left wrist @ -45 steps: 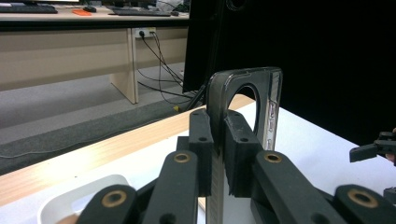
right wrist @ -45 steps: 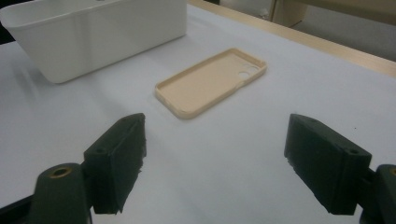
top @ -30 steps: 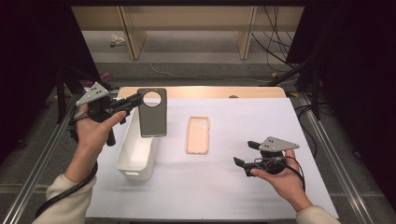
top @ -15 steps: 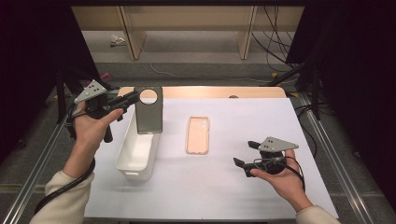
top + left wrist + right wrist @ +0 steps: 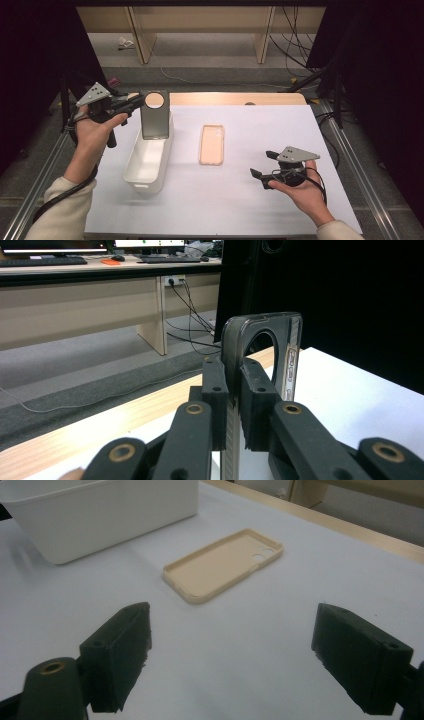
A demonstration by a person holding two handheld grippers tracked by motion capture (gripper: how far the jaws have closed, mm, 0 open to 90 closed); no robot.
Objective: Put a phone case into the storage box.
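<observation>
While the left tongs [image 5: 134, 101] sat at the upper left of the high view, they were clamped on the edge of a dark phone case [image 5: 154, 115], which stood upright with its round camera cut-out at the top. The case hung over the far end of a white bin [image 5: 145, 167] that lay lengthwise on the white-covered bench [image 5: 240, 210], left of centre in the frame. From the left tongs' own view, the two black pads pinched the case's [image 5: 260, 345] rim between them, the case rising straight up in the middle of the picture.

Near the centre of the high view a beige phone case [image 5: 212, 145] lay flat and open side up, just right of the bin and apart from it. At the lower right of that frame the right tongs [image 5: 262, 167] rested in a hand just above the bench, jaws spread wide with nothing between them. Their own view showed the beige case [image 5: 225, 565] ahead at centre and the bin's [image 5: 100, 515] wall at the upper left.
</observation>
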